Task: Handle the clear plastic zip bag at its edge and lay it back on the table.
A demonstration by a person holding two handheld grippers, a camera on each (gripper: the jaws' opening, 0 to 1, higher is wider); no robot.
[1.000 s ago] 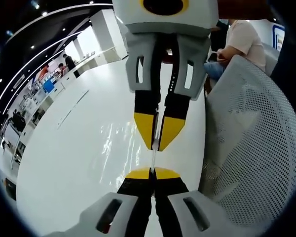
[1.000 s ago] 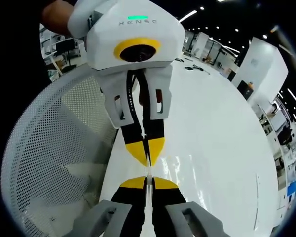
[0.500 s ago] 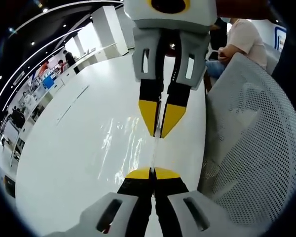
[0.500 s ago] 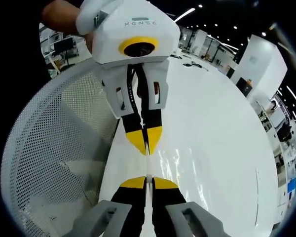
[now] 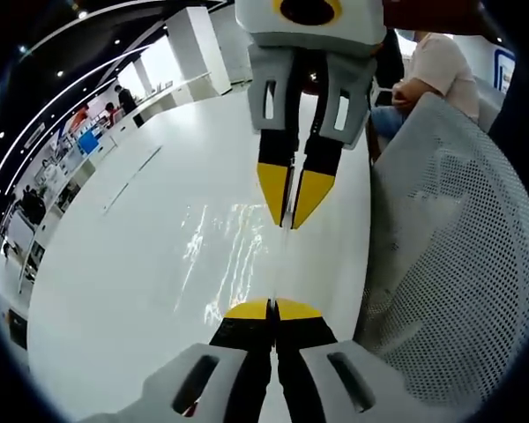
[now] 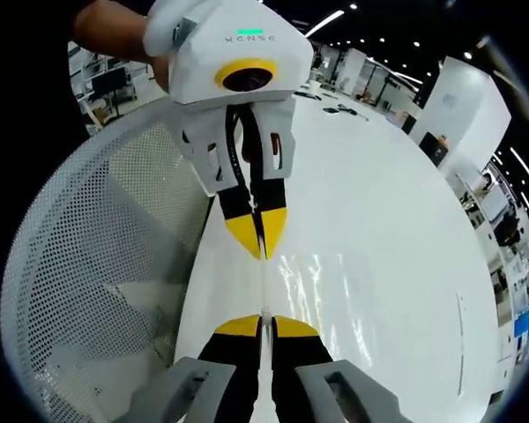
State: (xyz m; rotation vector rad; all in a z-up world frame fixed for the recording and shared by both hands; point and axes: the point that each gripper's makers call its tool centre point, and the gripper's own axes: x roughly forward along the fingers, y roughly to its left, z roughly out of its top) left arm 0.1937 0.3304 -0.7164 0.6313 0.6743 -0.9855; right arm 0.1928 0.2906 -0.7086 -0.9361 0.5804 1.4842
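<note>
The clear plastic zip bag [image 5: 232, 257] shows as faint glints over the white table [image 5: 115, 264]. Its edge runs as a thin taut strip between the two grippers, which face each other tip to tip. In the left gripper view, my left gripper [image 5: 271, 308] is shut on the near end of that edge and my right gripper [image 5: 291, 220] comes down from the top, shut on the far end. In the right gripper view, the right gripper [image 6: 261, 324] grips the bag [image 6: 322, 275] at the bottom and the left gripper [image 6: 263, 251] hangs above it.
A white perforated mesh shell [image 5: 458, 264] stands close beside the table edge, also seen as the mesh shell [image 6: 97, 264] in the right gripper view. A seated person [image 5: 432, 70] is behind it. A hand [image 6: 115, 26] holds the left gripper. Desks and screens line the far room.
The two grippers have drawn apart along the bag's edge, so a longer stretch of the strip shows between their tips. Both stay shut.
</note>
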